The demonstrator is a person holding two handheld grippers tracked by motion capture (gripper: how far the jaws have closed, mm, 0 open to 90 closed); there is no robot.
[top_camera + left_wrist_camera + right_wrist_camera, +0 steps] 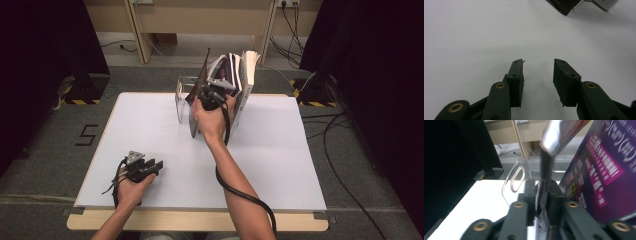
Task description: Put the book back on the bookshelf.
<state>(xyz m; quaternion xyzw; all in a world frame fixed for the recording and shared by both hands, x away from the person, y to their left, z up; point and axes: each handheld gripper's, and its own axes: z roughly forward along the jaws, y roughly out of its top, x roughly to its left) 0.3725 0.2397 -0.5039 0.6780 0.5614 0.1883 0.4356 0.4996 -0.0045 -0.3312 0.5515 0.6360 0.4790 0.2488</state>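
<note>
One thin book [546, 170] stands upright, gripped edge-on by jaws.

A thin dark-covered book [198, 95] stands nearly upright, edge-on, at the far side of the white desk [150, 130], inside a clear acrylic book stand [183, 97] with an oval cut-out in its side wall. Beside it lean glossy purple-and-magenta books [235, 75], tilted against one another.

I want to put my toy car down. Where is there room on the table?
Bare white table lies right of the right arm, and between the left gripper and clear rack. It is crowded at the far middle, around the books.
</note>
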